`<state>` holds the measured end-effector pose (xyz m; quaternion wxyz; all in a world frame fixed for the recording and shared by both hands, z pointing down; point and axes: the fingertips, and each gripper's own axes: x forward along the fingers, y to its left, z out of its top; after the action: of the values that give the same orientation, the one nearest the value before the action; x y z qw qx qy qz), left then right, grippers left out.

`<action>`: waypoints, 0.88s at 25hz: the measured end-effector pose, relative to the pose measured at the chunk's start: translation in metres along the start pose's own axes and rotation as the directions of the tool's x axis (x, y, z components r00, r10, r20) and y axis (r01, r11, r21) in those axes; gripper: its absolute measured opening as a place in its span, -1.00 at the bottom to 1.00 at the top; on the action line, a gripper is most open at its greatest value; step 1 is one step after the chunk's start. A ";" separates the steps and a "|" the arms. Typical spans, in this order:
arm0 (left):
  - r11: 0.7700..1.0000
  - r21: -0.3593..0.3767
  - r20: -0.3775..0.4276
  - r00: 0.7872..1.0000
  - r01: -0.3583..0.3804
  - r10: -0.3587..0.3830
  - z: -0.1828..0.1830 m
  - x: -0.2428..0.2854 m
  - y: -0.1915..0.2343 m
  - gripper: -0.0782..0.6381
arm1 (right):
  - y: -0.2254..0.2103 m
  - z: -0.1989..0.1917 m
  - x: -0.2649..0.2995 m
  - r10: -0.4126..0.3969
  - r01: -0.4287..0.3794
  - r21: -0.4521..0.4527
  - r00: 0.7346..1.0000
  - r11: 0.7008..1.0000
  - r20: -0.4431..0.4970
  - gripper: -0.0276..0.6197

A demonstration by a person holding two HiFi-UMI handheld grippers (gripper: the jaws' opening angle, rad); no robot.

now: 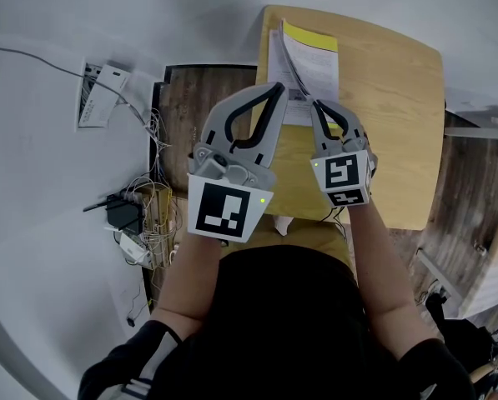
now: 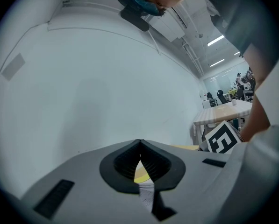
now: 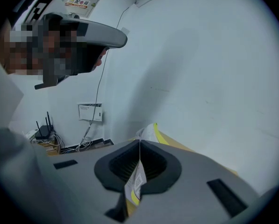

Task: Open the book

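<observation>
The book point(image 1: 311, 61), with a yellow cover and white printed pages, lies at the far side of the wooden table point(image 1: 390, 98). My right gripper point(image 1: 315, 105) is shut on a leaf of it with a yellow edge, which it holds lifted off the rest. In the right gripper view that leaf point(image 3: 135, 185) runs pinched between the pads up to the right gripper's tips point(image 3: 139, 143). My left gripper point(image 1: 279, 87) hovers beside it over the book's left edge, its tips meeting. In the left gripper view the left gripper point(image 2: 139, 143) shows only the book point(image 2: 144, 174) below through the slit.
A white wall stands close behind the table. A wall box point(image 1: 103, 94) with cables hangs at the left, above a router and a tangle of wires point(image 1: 132, 215) on the floor. Another table point(image 2: 223, 113) stands farther off to the right.
</observation>
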<state>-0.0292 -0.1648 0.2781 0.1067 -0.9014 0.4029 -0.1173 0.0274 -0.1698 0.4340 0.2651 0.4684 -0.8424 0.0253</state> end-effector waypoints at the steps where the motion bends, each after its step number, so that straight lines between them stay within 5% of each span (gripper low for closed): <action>1: 1.000 0.001 -0.002 1.000 -0.002 0.002 0.001 0.002 -0.001 -0.75 | -0.003 0.000 -0.002 -0.003 0.003 0.001 1.000 1.000 0.004 -0.82; 22: 0.999 0.035 -0.024 0.999 -0.027 0.028 0.020 0.032 -0.038 -0.75 | -0.075 -0.026 -0.043 -0.054 0.051 0.058 0.997 0.997 0.046 -0.81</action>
<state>0.0237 -0.1617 0.2740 0.1191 -0.8923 0.4145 -0.1338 0.1169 -0.1710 0.4206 0.2321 0.4983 -0.8347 0.0314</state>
